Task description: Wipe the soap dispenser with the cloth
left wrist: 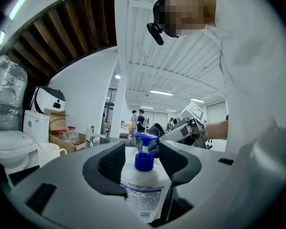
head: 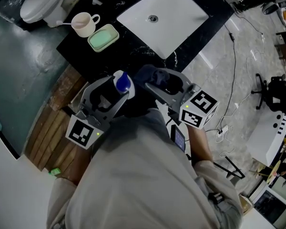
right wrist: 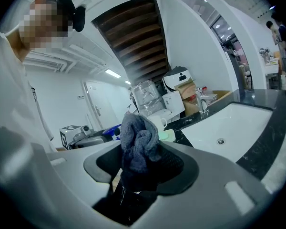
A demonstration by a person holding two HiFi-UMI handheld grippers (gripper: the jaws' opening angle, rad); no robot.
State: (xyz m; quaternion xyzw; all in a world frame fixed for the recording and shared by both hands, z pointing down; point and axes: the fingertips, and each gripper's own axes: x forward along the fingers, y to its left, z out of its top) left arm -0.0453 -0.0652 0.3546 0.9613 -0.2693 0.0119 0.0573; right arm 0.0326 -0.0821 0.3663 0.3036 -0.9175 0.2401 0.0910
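Note:
A white soap dispenser (head: 126, 91) with a blue pump top stands upright between the jaws of my left gripper (head: 117, 88), at the near corner of the black counter (head: 71, 46). In the left gripper view the dispenser (left wrist: 142, 192) fills the space between the jaws of the left gripper (left wrist: 142, 162), with a dark gap on its right side; the pads do not clearly press it. My right gripper (head: 162, 82) is shut on a bunched dark blue-grey cloth (head: 153, 76), just right of the dispenser. In the right gripper view the cloth (right wrist: 139, 144) sticks up out of the right gripper (right wrist: 140, 162).
A white sink basin (head: 181, 18) is set in the counter ahead. Left of it stand a cream mug (head: 83, 24) and a green soap dish (head: 103, 37). A toilet (head: 43, 1) is at the far left, wooden boards (head: 52, 128) lie below the counter, and cables (head: 234, 56) cross the floor at right.

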